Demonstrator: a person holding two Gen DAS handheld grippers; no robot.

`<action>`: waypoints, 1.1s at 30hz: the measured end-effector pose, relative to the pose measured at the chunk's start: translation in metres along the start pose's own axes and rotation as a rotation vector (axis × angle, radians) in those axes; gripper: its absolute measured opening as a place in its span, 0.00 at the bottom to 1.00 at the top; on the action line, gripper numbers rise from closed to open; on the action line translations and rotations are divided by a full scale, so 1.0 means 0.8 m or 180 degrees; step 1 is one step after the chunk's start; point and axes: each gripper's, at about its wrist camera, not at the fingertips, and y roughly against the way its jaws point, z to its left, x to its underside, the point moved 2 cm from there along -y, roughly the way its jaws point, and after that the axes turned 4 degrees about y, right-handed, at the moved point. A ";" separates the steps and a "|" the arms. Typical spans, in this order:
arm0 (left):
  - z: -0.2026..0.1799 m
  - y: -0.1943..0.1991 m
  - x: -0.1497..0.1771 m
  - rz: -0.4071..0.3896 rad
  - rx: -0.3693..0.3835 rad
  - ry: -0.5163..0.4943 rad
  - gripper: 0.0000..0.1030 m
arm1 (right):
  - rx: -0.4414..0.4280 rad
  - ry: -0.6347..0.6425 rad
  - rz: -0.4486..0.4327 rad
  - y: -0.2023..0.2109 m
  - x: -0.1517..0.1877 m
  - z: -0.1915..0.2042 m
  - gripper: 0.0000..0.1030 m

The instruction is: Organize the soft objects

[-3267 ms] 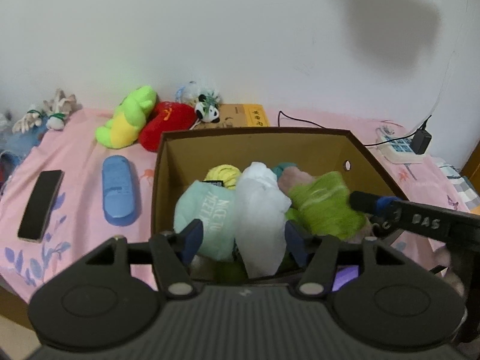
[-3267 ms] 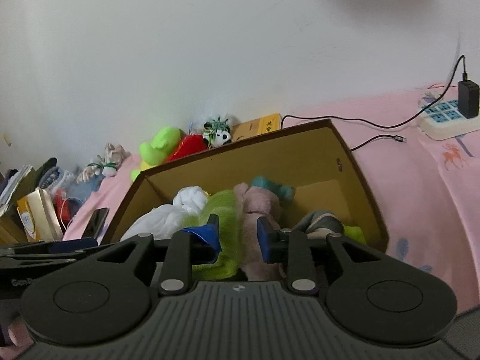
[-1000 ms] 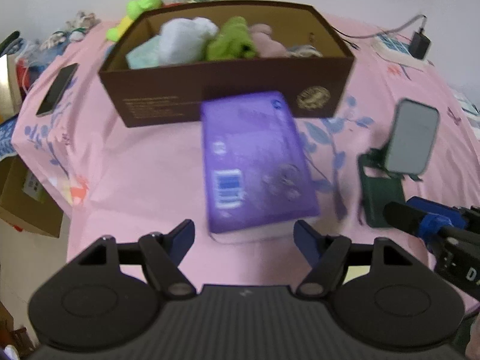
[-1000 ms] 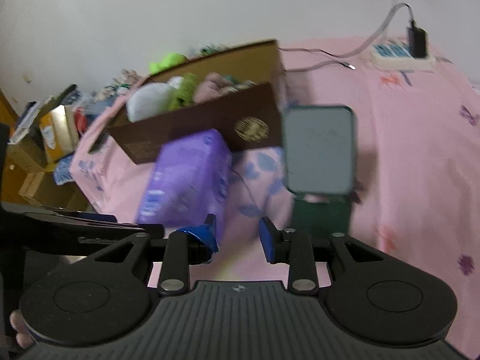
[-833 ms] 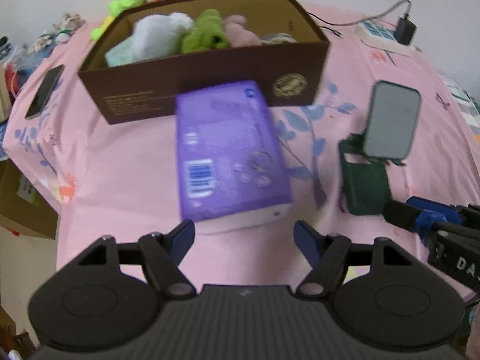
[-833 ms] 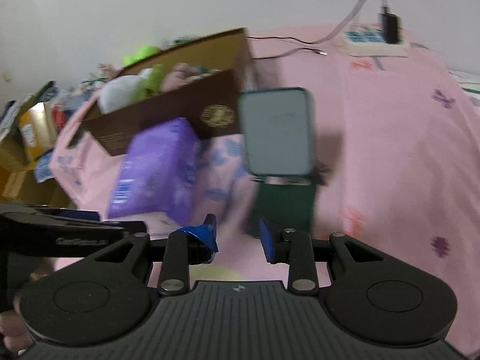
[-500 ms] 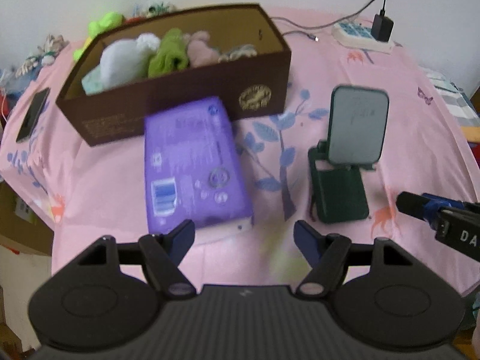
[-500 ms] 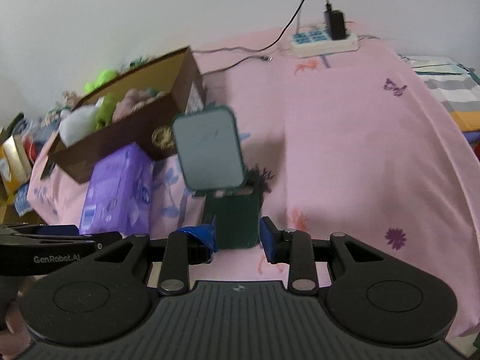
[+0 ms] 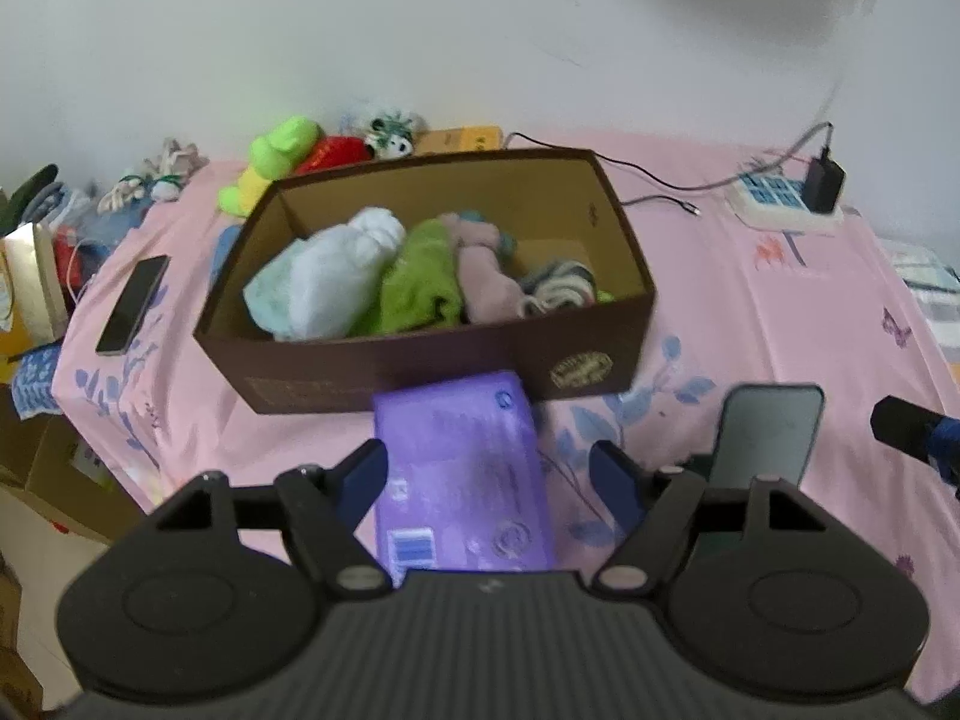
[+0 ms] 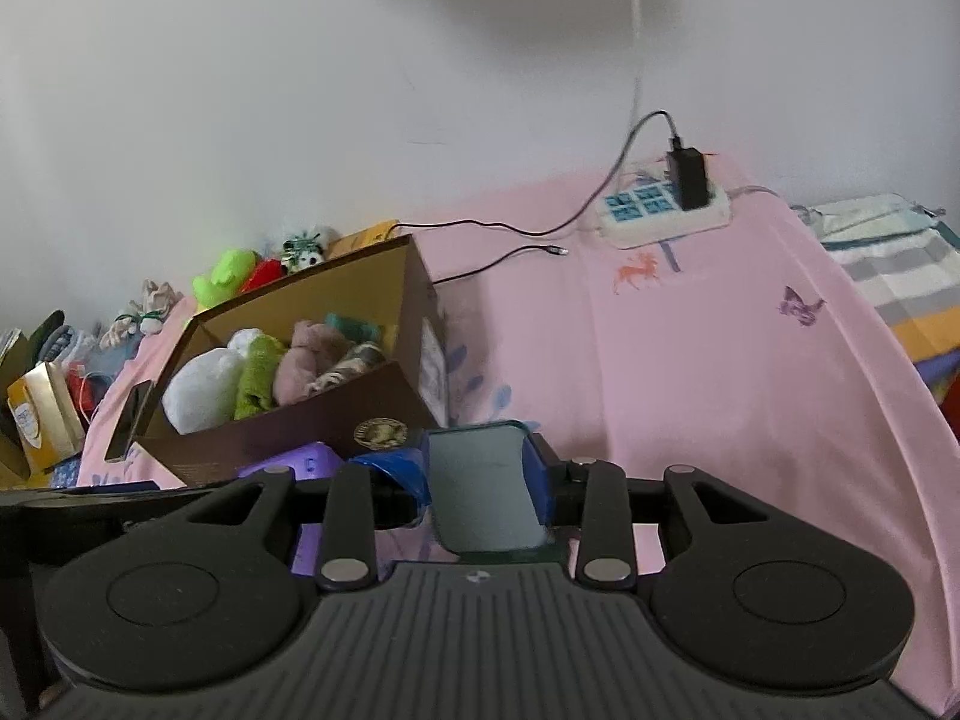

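Left gripper [image 9: 489,474] released, empty, above purple pack [image 9: 462,468]. Right gripper [image 10: 477,480] released, straddling propped phone [image 10: 480,495]. Brown box [image 9: 432,354] packed with soft items.

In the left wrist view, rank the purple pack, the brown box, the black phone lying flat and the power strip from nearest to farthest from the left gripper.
From the left gripper:
1. Purple pack, between its fingers.
2. Brown box, just beyond.
3. Black phone, far left.
4. Power strip, far right by the wall.
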 end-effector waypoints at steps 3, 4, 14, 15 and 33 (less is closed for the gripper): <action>0.012 -0.003 -0.008 -0.0006 -0.0043 0.0054 0.74 | -0.0080 0.0060 0.0006 -0.003 -0.003 0.018 0.17; 0.017 -0.004 -0.010 -0.0005 -0.0057 0.0084 0.74 | -0.0092 0.0101 0.0000 -0.004 -0.003 0.025 0.17; 0.067 -0.018 -0.025 0.0010 -0.0079 0.0159 0.74 | -0.0057 0.0187 0.0045 -0.021 -0.007 0.072 0.17; 0.070 -0.019 -0.026 0.0014 -0.0075 0.0154 0.74 | -0.0011 0.0177 0.0072 -0.025 -0.007 0.076 0.17; 0.146 -0.043 -0.037 -0.0097 -0.0196 0.0079 0.85 | 0.0269 0.0153 0.0239 -0.061 0.010 0.128 0.18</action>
